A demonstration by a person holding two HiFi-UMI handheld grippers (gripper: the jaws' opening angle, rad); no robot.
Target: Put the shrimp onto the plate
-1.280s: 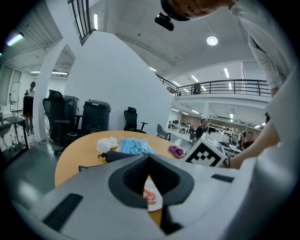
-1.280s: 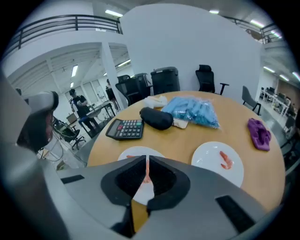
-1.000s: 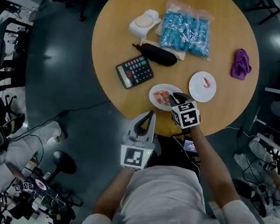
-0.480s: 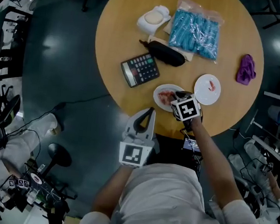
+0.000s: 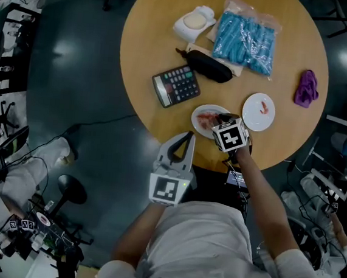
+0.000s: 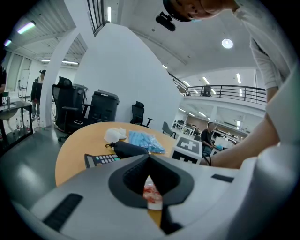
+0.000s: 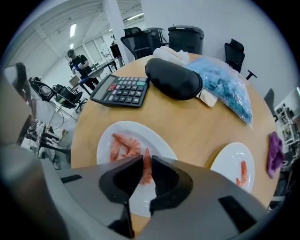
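Gripping a half-hidden shrimp (image 7: 147, 174) over near plate (image 7: 105, 140), right tool (image 7: 146, 161); left tool (image 6: 148, 158) closed.

A round wooden desk (image 5: 167, 18) is seen from above, set on a dark grey floor (image 5: 77, 65). A black calculator (image 5: 176, 86) is laid tilted near the desk's left edge. Just beyond it a black pouch (image 5: 209, 66) is placed, and behind that a clear bag of blue items (image 5: 246, 34), possibly wrapped sweets. A white moulded object (image 5: 194, 22) is set just beside the bag. A crumpled purple cloth (image 5: 306, 89) is left well apart, near the right edge.
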